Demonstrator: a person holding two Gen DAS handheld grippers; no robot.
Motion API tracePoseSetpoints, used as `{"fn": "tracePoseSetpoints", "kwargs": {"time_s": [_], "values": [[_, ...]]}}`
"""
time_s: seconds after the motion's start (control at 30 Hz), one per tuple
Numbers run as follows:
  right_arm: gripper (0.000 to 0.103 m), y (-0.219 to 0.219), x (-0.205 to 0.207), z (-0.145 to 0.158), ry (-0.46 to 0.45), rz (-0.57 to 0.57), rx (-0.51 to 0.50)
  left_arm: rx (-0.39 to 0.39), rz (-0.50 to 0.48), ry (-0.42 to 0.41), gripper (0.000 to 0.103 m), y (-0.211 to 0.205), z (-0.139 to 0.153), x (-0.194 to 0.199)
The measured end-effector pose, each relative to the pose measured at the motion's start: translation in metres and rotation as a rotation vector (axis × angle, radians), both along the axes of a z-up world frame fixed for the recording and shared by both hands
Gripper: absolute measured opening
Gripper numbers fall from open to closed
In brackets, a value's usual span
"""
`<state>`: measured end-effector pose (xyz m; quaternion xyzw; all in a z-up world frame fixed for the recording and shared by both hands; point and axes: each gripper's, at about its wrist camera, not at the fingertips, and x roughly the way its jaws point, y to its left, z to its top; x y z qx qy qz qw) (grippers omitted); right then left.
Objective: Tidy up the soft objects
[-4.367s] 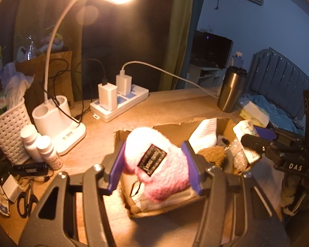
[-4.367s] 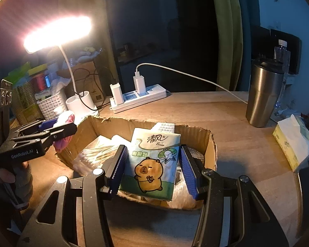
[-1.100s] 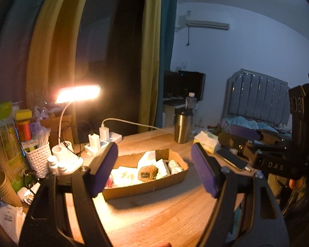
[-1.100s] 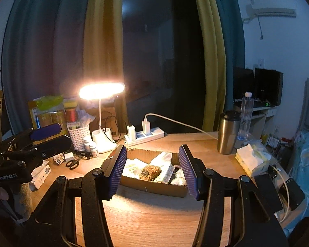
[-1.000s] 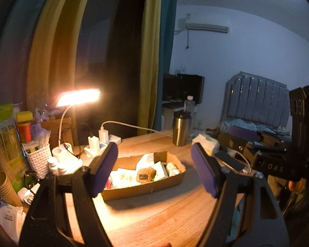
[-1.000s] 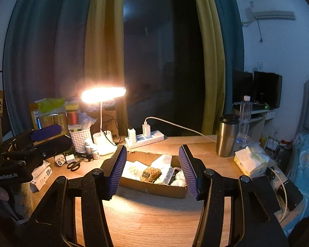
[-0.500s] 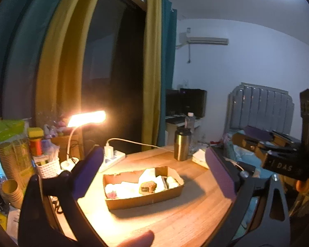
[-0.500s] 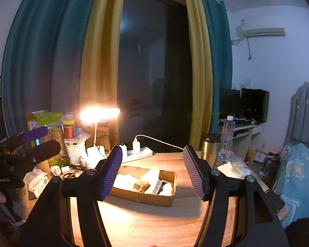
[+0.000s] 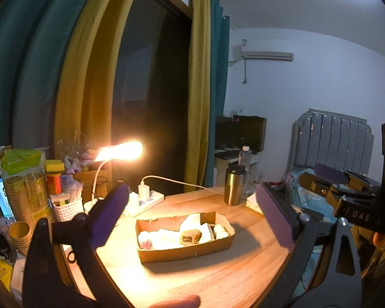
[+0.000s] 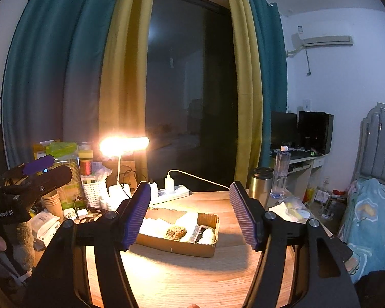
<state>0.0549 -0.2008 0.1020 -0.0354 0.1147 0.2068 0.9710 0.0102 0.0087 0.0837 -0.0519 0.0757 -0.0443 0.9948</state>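
Both tools were spread wide with nothing in them, left tool (image 9: 191, 213) and right tool (image 10: 190, 211). They hung well back from the cardboard box (image 10: 177, 246) on the desk (image 10: 182, 279).

A home bedroom: padded bed headboard (image 9: 331, 138), curtains (image 10: 246, 89), cluttered wooden desk (image 10: 182, 277).

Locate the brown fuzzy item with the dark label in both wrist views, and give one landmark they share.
Left wrist: the brown fuzzy item lies in the cardboard box, centre-right, between the open fingers.
Right wrist: the same item lies mid-box, lower centre.
Shared landmark: the steel tumbler, behind and right of the box.
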Motion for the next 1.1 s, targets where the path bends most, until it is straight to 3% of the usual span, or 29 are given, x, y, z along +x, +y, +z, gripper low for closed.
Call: {"fn": "tracePoseSetpoints", "kwargs": {"time_s": [1.1], "values": [[0.067,0.001,0.0,0.0,0.005,-0.001,0.003,0.008,-0.018,0.008,0.1,-0.012,-0.002,0.006]]}}
